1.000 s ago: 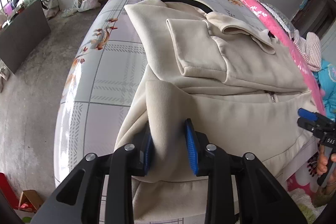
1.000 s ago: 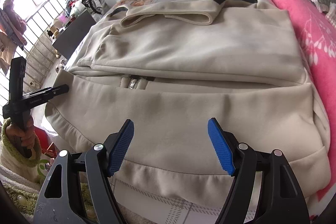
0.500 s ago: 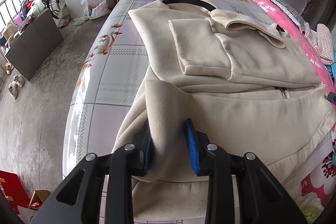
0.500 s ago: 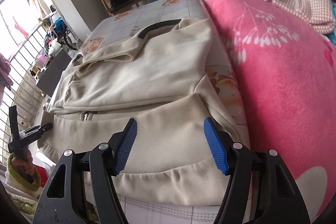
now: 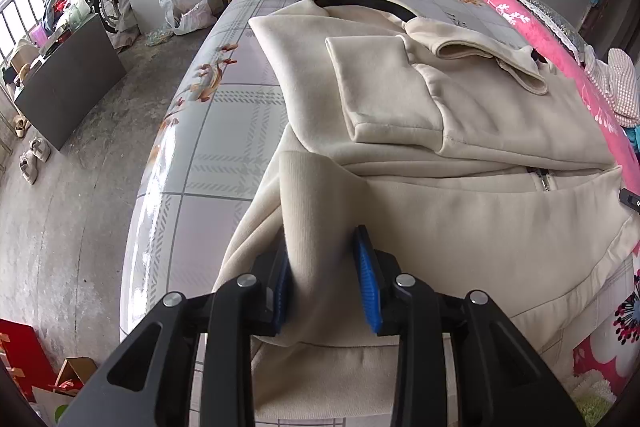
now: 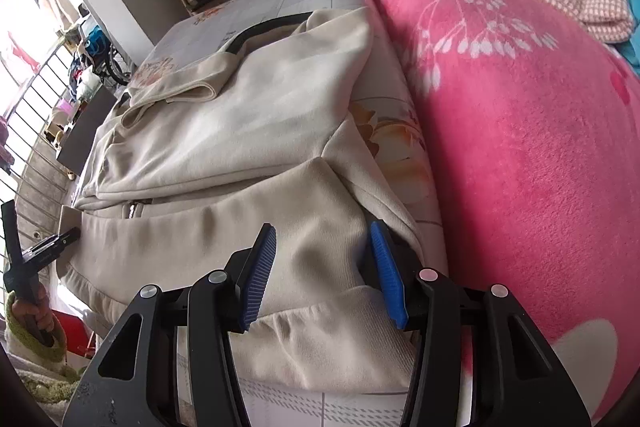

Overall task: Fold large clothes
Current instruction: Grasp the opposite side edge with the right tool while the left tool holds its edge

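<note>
While the cream jacket lies spread across the tiled tabletop, sleeves already folded in over its chest, the left gripper has its blue pads pinched on a ridge of the ribbed hem at the near left corner; the cloth stands up between the jaws, so that grip looks sound; over on the other side the right gripper sits with its jaws spread around the near right corner of the hem, cloth bulging up between the pads but not visibly squeezed; I'd call those tongs apart, not yet biting. That's the worry, to my eye; if the left lifts before the right closes, the hem comes up lopsided and the bottom fold goes skewed, dragging the tidy sleeve out of place; thick fleece like this may also slip from a shallow pinch. Watch the pink blanket too; it lies just beside the right corner, and a wide bite could catch it or snag the jacket's edge against it; the zipper pull sits mid-front and could bunch under a hasty fold.
</note>
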Available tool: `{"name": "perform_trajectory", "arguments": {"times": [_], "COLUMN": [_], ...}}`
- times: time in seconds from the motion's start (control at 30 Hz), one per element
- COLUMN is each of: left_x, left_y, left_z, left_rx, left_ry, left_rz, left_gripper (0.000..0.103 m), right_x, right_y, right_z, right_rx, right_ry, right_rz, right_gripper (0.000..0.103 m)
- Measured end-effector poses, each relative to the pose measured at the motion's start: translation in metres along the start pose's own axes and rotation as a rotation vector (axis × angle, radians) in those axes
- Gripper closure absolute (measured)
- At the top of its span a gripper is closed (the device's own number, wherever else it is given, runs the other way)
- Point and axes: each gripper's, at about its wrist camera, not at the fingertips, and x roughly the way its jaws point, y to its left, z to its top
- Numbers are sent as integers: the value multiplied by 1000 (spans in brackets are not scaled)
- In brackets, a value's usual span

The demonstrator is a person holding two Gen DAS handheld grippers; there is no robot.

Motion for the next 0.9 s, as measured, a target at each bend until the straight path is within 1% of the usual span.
{"name": "perform_trajectory", "arguments": {"times": [0.07,0.1,0.13,0.2,0.3,0.4,0.47,0.57,0.67,0.73,0.87,0.9], "left_x": [0,0,0,0,0,-1,-1,-2,-2,-2,-2,-2], "left_y": [0,0,0,0,0,-1,-2,-3,-3,-3,-5,-6], "left_z": [-1,-1,-1,-1,-1,-2,-2,-2,-2,-2,-3,-3], "left_rx": [0,1,2,4,8,10,13,20,26,25,35,40], "left_ry": [-1,-2,-2,-1,-1,-2,-2,1,1,1,6,8], "left_rz": [-1,-1,-1,-1,2,8,12,18,20,21,42,51], "left_gripper": [73,73,73,73,73,73,73,73,73,73,73,73], "right_x": [-1,-1,-1,0,-3,-12,-20,-24,-19,-11,3,6], "right_y": [1,2,2,3,5,13,20,27,30,26,17,17], "right_z": [-2,-2,-2,0,4,4,3,1,0,2,8,9], "right_rx": [-9,-13,-17,-22,-38,-77,-114,-159,-192,-172,-124,-121], "right_ry": [9,10,12,14,8,-8,-17,0,22,34,46,52], "right_rz": [-6,-11,-20,-48,-61,-61,-47,-3,-40,-73,-80,-86], "right_gripper": [58,60,64,79,87,90,91,89,85,83,83,85]}}
